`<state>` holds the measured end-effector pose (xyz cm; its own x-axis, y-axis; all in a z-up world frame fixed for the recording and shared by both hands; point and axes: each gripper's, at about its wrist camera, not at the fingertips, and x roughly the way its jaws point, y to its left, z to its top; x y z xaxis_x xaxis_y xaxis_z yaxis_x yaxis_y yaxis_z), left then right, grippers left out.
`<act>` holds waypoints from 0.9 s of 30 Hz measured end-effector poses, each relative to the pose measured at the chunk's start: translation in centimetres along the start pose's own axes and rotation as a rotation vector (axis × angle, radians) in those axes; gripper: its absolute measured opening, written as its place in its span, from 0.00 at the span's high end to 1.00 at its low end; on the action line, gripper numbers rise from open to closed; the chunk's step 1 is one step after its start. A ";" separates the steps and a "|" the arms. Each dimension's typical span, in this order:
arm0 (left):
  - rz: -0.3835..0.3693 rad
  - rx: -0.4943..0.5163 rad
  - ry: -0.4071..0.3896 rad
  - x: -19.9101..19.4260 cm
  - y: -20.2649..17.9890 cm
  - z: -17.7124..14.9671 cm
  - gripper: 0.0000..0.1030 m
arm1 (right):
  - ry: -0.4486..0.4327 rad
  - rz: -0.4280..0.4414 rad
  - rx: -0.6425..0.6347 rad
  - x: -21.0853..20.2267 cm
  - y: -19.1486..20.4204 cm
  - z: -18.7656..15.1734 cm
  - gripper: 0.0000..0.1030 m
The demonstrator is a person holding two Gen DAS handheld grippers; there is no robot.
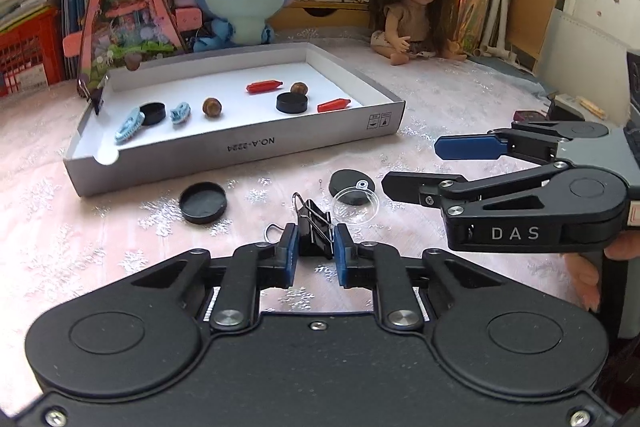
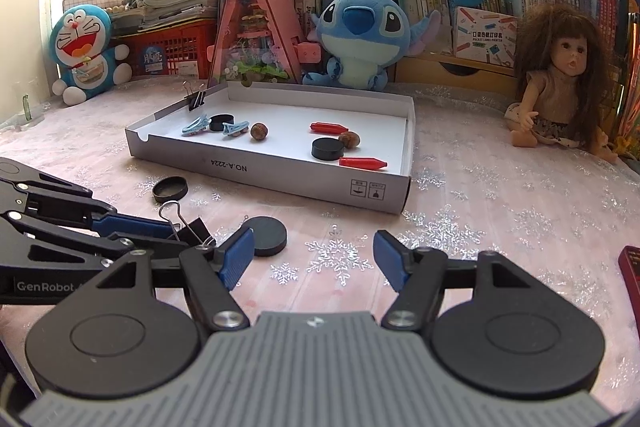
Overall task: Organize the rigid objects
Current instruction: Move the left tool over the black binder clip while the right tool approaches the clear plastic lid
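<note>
Binder clip [image 1: 316,231] pinched in left claw [image 1: 316,247], near box's [image 1: 240,151] front edge.

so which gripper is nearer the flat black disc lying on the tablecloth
Right. The right gripper hangs open with the black disc just ahead of its left pad; the left gripper, clamped on a binder clip, sits further off.
</note>
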<state>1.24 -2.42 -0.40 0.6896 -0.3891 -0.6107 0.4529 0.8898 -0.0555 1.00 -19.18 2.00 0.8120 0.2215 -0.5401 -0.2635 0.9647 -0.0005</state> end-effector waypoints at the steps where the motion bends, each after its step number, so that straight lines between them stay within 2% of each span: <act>1: 0.003 0.004 0.002 -0.1 0.1 -0.1 0.88 | 0.000 0.006 -0.001 0.0 0.1 0.0 0.25; 8: 0.027 0.015 0.013 -1.1 1.7 -0.4 0.88 | -0.006 0.065 -0.042 0.0 1.3 -0.1 0.25; 16: 0.073 0.041 0.030 -1.8 2.8 -0.8 0.83 | -0.009 0.074 -0.122 0.4 3.0 -0.1 0.25; 21: 0.122 0.019 0.036 -1.9 3.9 -1.0 0.83 | -0.007 0.078 -0.149 0.7 3.6 -0.1 0.25; 27: 0.107 0.010 0.022 -2.1 3.9 -0.8 0.80 | 0.000 0.080 -0.185 1.1 4.2 -0.1 0.25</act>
<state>1.09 2.10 0.07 0.7217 -0.2868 -0.6300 0.3835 0.9233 0.0190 0.71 -14.86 1.30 0.7846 0.2964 -0.5446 -0.4184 0.9013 -0.1122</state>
